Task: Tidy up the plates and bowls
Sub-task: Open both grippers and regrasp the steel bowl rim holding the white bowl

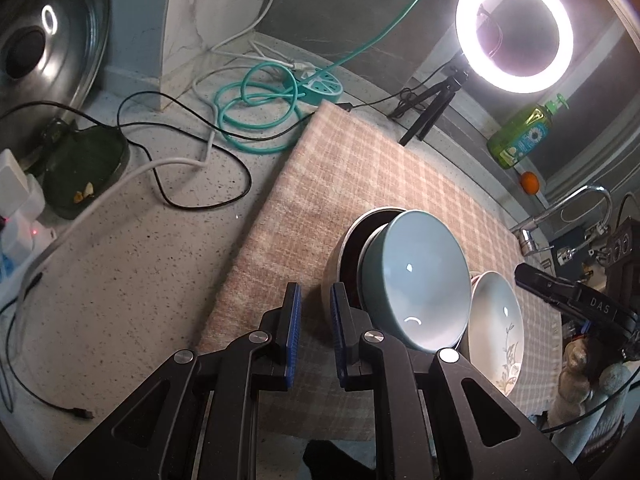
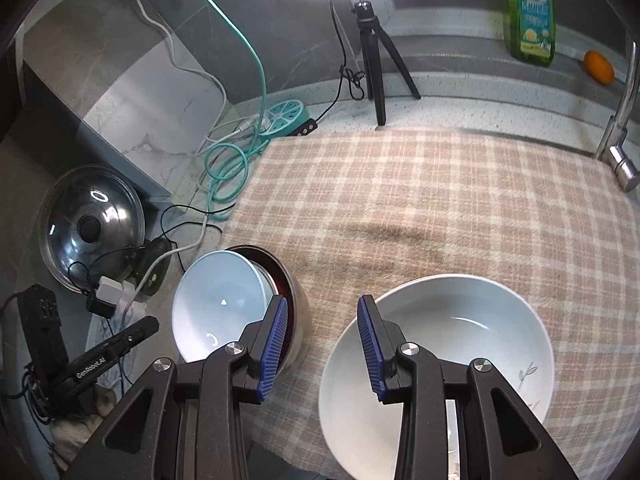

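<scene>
A light blue bowl (image 1: 420,280) sits tilted inside a dark-lined metal bowl (image 1: 340,256) on the plaid cloth (image 1: 360,168). A white plate with a leaf print (image 1: 498,320) lies to its right. My left gripper (image 1: 316,320) is open and empty, just left of the metal bowl's rim. In the right wrist view my right gripper (image 2: 322,344) is open and empty, over the cloth between the blue bowl (image 2: 216,304) in the metal bowl (image 2: 298,312) and the white plate (image 2: 460,360). Its right finger overlaps the plate's left rim.
A ring light on a tripod (image 2: 372,48), a green soap bottle (image 2: 530,12), an orange (image 2: 598,66) and a faucet (image 2: 622,128) stand at the back. Cables and a teal power strip (image 1: 316,88) lie left of the cloth, with a pot lid (image 2: 92,228).
</scene>
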Tool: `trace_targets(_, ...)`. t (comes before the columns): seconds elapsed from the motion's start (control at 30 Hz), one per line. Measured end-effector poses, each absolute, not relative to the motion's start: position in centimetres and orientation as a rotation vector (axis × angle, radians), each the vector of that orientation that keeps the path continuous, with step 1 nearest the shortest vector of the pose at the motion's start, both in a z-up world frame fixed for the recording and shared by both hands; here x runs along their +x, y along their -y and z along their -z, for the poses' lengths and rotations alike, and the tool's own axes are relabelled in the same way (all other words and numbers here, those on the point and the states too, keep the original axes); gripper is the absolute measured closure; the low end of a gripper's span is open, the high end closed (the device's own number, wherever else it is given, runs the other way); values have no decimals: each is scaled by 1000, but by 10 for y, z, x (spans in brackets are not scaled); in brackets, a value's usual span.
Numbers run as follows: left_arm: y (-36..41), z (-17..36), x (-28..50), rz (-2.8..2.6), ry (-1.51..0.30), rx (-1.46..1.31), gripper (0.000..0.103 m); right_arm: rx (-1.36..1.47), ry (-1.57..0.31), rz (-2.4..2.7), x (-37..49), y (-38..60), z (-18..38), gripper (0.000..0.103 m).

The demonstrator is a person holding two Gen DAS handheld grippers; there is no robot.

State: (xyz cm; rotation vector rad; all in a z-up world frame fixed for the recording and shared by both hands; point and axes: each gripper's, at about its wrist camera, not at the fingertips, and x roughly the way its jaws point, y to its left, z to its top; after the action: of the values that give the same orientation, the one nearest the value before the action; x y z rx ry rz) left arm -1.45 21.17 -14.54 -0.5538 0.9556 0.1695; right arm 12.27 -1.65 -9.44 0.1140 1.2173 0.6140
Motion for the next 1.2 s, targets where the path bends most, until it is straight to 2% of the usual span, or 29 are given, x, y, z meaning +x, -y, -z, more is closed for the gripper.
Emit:
trace_targets(0.27,-211,158,-3,-107,-996,-591,90,191,-1291,-610,127,12,110,71)
trace_targets(0.43,-215,155,-13,-124,-960,-576,90,218,-1296,-595,122,15,111,71)
trace_targets(0.47,-217,154,-14,-130,-950,-568,87,212,-1295,-595,122,15,111,71)
trace_targets(0.5,-218,153,-16,-140,-942,-556,78,199,-1293,-593,121,14,111,71)
trace_targets(0.53,-221,152,-17,-151,-935,-552,75,188,-1291,-592,121,13,111,71)
trace_targets(0.9,-218,156,-3,-83,-993,-538,75,142,-1310,-591,122,-8,123,74)
trace_targets(1.2,-215,162,4,-76,-1032,-508,78,110,-1347,-594,125,-15,137,83)
